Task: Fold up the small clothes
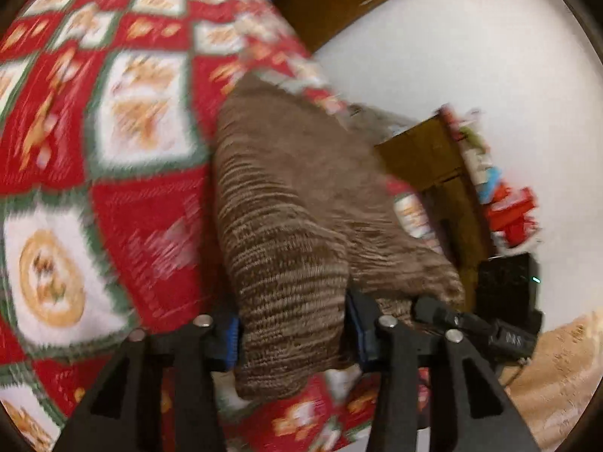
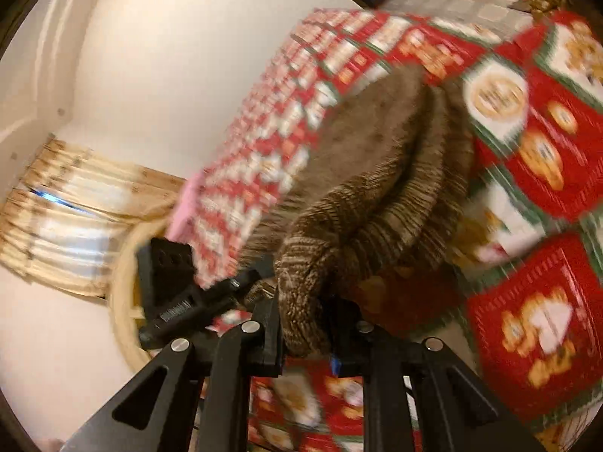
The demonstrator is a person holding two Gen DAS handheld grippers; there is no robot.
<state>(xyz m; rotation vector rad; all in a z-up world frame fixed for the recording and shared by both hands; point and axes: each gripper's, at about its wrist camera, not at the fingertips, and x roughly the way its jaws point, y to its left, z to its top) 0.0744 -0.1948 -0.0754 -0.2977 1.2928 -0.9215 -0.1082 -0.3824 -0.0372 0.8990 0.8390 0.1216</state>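
A brown knitted garment (image 1: 286, 203) hangs lifted above a table covered by a red, white and green patterned cloth (image 1: 143, 120). My left gripper (image 1: 292, 335) is shut on one bunched edge of it. My right gripper (image 2: 305, 335) is shut on another bunched edge of the same garment (image 2: 369, 173), which stretches away from it over the cloth (image 2: 535, 173). The right gripper's black body (image 1: 490, 324) shows beside the garment in the left wrist view; the left gripper's body (image 2: 173, 286) shows in the right wrist view. Both views are motion-blurred.
A white wall (image 1: 433, 45) lies beyond the table edge. A brown cabinet (image 1: 426, 158) with colourful items (image 1: 505, 207) stands to the right. A beige curtain (image 2: 71, 207) and a round pale wooden rim (image 2: 124, 301) show at the left of the right wrist view.
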